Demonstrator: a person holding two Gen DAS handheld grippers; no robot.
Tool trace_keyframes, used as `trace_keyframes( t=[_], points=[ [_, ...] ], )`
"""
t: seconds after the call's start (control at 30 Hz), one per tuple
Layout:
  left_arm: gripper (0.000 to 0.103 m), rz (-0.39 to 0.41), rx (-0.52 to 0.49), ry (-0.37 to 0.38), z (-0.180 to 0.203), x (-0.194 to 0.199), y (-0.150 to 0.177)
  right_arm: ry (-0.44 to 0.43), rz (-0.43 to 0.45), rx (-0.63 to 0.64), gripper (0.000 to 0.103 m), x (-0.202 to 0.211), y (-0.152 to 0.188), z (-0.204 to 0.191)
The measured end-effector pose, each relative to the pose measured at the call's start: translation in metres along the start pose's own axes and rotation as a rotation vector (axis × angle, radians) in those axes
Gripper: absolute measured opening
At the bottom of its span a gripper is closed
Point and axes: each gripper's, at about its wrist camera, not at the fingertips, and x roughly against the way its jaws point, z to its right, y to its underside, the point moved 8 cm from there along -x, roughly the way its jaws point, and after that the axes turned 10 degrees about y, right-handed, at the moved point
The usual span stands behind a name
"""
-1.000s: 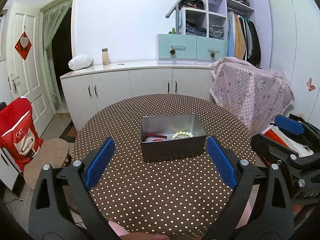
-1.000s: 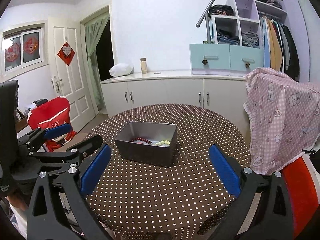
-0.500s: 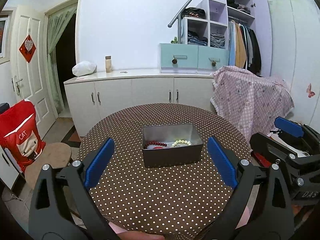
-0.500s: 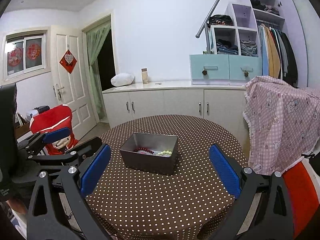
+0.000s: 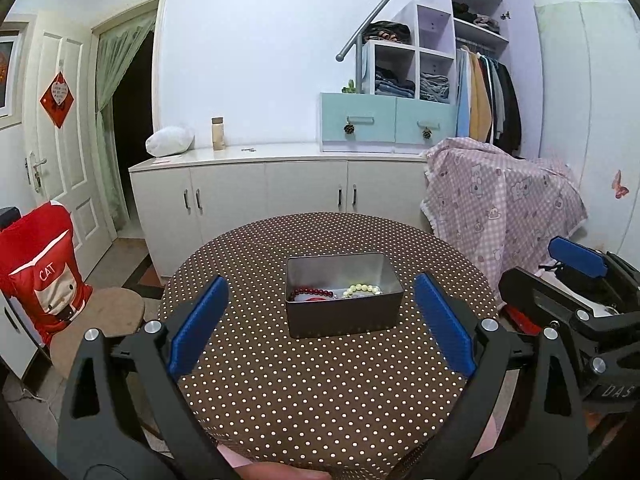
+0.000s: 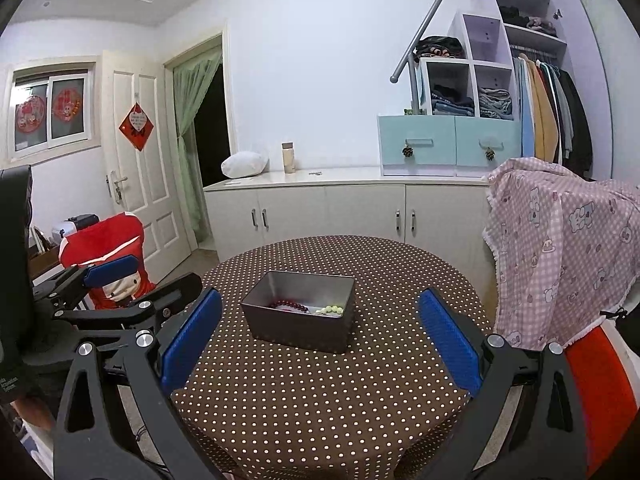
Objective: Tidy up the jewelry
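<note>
Brown cloth with white polka dots covers the round table (image 5: 320,380), which fills the lower middle of both views. Behind it runs a long white cabinet (image 5: 272,192) against the wall, carrying a pale blue drawer unit (image 5: 386,122), a white bundle (image 5: 170,141) and a small beige bottle (image 5: 218,133). A pink checked cloth (image 5: 504,204) drapes over something to the right of the table (what it hides cannot be told), and a red cushion marked CAT (image 5: 40,272) sits on a stool at the left.

Near the table's centre stands a grey metal tin (image 5: 343,296), open at the top, with bare cloth all round it. Inside lie a dark red bead bracelet (image 5: 311,293) toward the left and a pale green bead bracelet (image 5: 363,289) toward the right, close to each other; the tin's near wall hides its floor in front of them.

The left gripper (image 5: 320,320) hangs over the near edge of the table, blue pads spread wide with nothing between them, well short of the tin. The right gripper (image 6: 320,336) is likewise spread wide and empty, off to the right of the left one, with the tin ahead of it and to its left.
</note>
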Motion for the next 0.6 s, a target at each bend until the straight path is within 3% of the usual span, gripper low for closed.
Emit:
trace_keyframes(
  t=[0.6],
  points=[
    [0.093,-0.002,-0.003,0.002,0.0026,0.0023,0.0002,0.0,-0.006,-0.006,0.095,0.0032,0.001,0.0029]
  ],
)
